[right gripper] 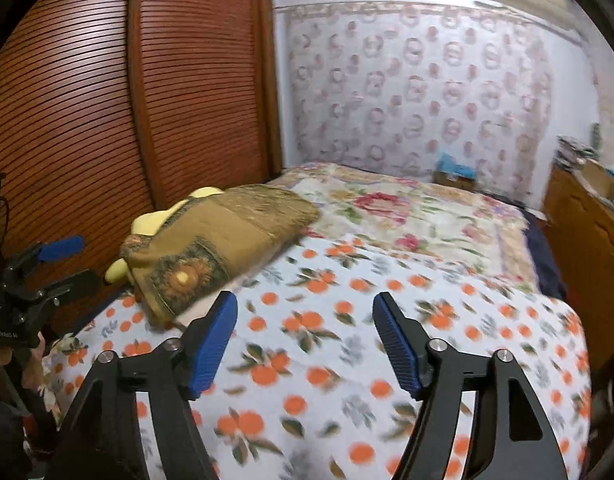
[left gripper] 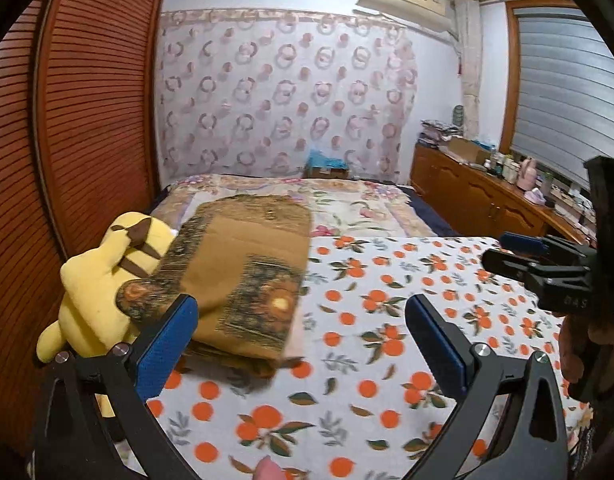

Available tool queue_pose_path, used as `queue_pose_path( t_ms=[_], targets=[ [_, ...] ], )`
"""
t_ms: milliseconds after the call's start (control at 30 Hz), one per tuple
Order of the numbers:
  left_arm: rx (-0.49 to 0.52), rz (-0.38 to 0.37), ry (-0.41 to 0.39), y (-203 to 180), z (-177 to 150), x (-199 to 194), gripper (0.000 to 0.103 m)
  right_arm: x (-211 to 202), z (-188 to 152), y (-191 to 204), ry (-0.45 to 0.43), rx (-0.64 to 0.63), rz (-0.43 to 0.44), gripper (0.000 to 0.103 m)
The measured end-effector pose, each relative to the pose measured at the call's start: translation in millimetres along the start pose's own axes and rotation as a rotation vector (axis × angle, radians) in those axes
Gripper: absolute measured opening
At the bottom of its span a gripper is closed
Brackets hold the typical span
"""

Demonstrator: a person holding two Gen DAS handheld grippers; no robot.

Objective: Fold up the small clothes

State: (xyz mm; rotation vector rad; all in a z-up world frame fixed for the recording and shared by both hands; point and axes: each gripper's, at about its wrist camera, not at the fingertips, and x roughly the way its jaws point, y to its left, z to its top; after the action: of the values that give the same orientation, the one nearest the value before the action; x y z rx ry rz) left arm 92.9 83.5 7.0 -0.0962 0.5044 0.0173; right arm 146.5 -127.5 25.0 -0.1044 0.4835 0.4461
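Note:
A folded brown garment with dark patterned borders (left gripper: 243, 272) (right gripper: 211, 248) lies on the bed, leaning against a yellow plush toy (left gripper: 103, 280) (right gripper: 147, 220). My left gripper (left gripper: 301, 304) stands wide open over the orange-print sheet (left gripper: 387, 320), its left pad close to the garment's near corner and nothing between the pads. My right gripper (right gripper: 305, 298) is open too, over bare sheet (right gripper: 307, 380) just right of the garment, holding nothing. Each gripper shows in the other's view: the right one (left gripper: 495, 250) at the right edge, the left one (right gripper: 87, 260) at the left edge.
A brown louvered wardrobe (left gripper: 87, 140) (right gripper: 107, 100) runs close along the bed's left side. A floral quilt (left gripper: 367, 204) (right gripper: 407, 216) covers the far half of the bed. A wooden cabinet (left gripper: 479, 196) (right gripper: 579, 224) with clutter stands to the right.

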Motion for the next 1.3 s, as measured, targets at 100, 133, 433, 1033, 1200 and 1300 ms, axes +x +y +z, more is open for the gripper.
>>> queue_pose_path(
  t_ms=[100,133,433,1033,1200,1300],
  targets=[
    [0.023,-0.01,-0.008,-16.5,2.8,-4.0,0.103,-31.0,-7.9,-2.9,-0.035,0.041,-0.066,0.078],
    [0.026,-0.013,-0.014,-21.4,3.9,-5.9,0.103,-41.1,-9.6,-4.1,-0.049,0.05,-0.084,0.078],
    [0.038,-0.076,-0.044,-49.2,13.9,-16.5,0.103,-108.2,-25.6,-1.2,-0.131,0.103,-0.203,0.079],
    [0.049,-0.066,-0.056,-58.8,19.5,-23.5,0.103,-97.6,-28.5,11.8,-0.141,0.131,-0.248,0.079],
    [0.05,-0.065,-0.056,-57.9,19.1,-24.5,0.103,-101.2,-31.0,11.8,-0.142,0.131,-0.247,0.079],
    [0.051,-0.065,-0.055,-57.8,19.3,-24.5,0.103,-102.5,-30.8,9.0,-0.143,0.132,-0.243,0.079]
  ],
)
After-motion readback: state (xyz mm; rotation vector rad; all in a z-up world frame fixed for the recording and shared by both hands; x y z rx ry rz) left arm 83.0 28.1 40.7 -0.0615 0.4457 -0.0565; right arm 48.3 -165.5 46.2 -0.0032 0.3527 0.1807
